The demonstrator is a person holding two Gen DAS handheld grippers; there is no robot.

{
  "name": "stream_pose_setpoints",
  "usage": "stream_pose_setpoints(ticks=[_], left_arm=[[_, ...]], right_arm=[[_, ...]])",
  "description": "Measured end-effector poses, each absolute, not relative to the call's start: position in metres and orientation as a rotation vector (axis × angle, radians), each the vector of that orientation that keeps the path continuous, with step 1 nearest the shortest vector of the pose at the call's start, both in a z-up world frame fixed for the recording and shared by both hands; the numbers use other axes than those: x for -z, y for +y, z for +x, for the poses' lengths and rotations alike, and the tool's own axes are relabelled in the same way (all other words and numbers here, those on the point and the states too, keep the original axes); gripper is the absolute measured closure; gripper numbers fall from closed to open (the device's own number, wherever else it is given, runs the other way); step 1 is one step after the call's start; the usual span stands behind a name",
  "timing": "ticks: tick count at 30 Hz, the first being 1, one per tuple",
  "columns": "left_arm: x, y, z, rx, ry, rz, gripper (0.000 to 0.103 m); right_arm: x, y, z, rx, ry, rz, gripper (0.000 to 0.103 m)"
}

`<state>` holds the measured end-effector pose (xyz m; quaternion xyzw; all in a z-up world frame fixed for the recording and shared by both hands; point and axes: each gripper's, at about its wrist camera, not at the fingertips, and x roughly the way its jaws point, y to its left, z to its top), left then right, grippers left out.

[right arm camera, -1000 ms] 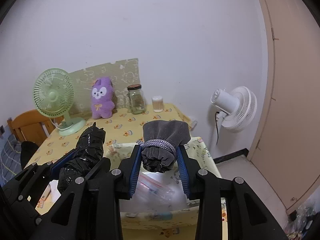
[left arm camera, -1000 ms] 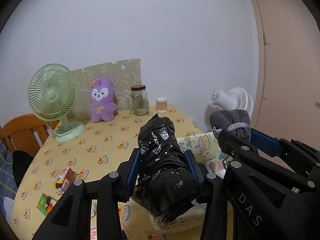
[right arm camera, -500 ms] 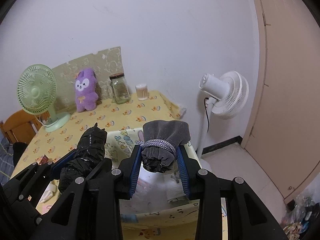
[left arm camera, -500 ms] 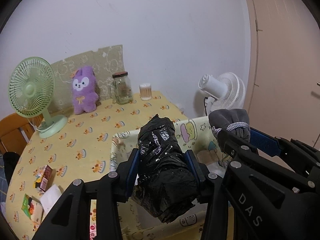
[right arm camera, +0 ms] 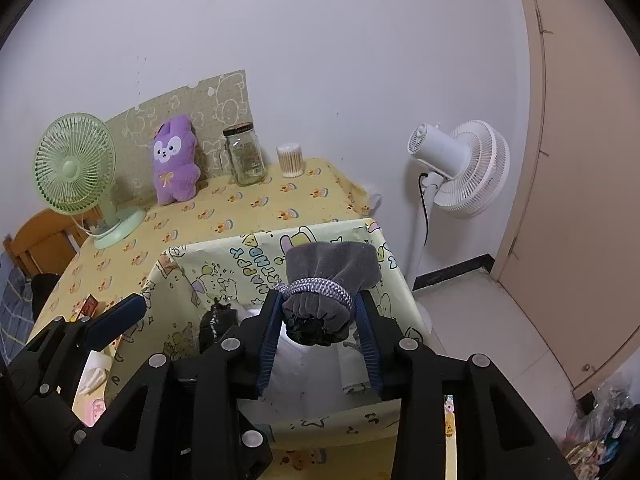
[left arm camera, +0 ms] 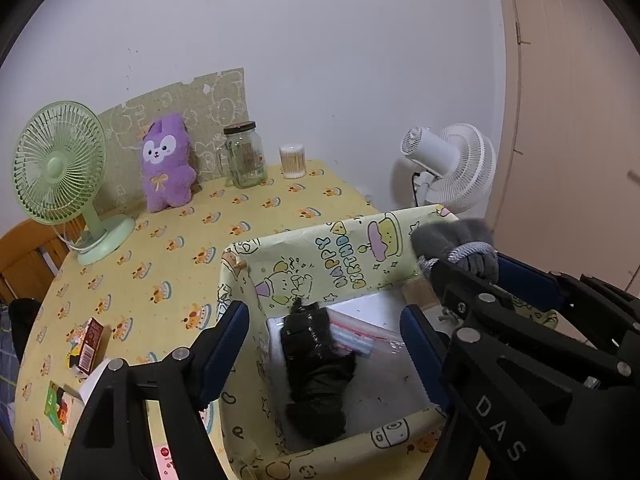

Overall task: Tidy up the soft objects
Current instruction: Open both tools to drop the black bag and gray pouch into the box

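Left wrist view shows what we have just done: a second ago our left gripper (left arm camera: 324,332) was clamped on the black plastic-wrapped bundle (left arm camera: 314,364), and now its blue-padded fingers stand wide apart with the bundle lying on the pale floor of the fabric storage box (left arm camera: 320,256), against the box's left wall. We judge that one soft item is filed and the left claw is free for another.

Our right gripper (right arm camera: 318,322) remains clenched on the grey drawstring pouch (right arm camera: 330,280), held above the box's right half, its bound neck pinched between the pads. It looks ready to go in beside the bundle.

The bundle is crinkled, glossy film, lumpy and roughly cylindrical. The pouch is matte, velvety cloth, gathered under a silver-white braided cord. The box has floppy printed-cloth walls with cartoon figures and a birthday greeting; a clear zip bag (left arm camera: 360,340) lies inside, touching the bundle. Beyond the box, a fuzzy purple plush rabbit (left arm camera: 166,164) leans upright against the wall.
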<state>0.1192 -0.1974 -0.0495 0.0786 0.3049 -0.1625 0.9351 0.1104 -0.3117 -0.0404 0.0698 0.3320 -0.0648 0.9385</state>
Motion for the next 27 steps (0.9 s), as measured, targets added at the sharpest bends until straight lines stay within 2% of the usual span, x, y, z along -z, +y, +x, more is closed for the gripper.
stream_pose_setpoints(ticks=[1, 2, 4, 11, 27], left_arm=[[0.049, -0.197, 0.118, 0.335, 0.622, 0.159, 0.022], [0.048, -0.196, 0.117, 0.338, 0.621, 0.157, 0.021], [0.045, -0.194, 0.114, 0.350, 0.609, 0.155, 0.018], [0.035, -0.178, 0.103, 0.334, 0.574, 0.147, 0.013], [0.011, -0.131, 0.082, 0.310, 0.511, 0.100, 0.013]], right_arm=[[0.039, -0.311, 0.110, 0.138, 0.678, 0.138, 0.048], [0.038, -0.310, 0.109, 0.150, 0.676, 0.134, 0.030], [0.036, -0.308, 0.106, 0.182, 0.659, 0.132, 0.014], [0.026, -0.295, 0.098, 0.191, 0.640, 0.138, 0.005], [-0.003, -0.247, 0.081, 0.170, 0.590, 0.116, 0.004]])
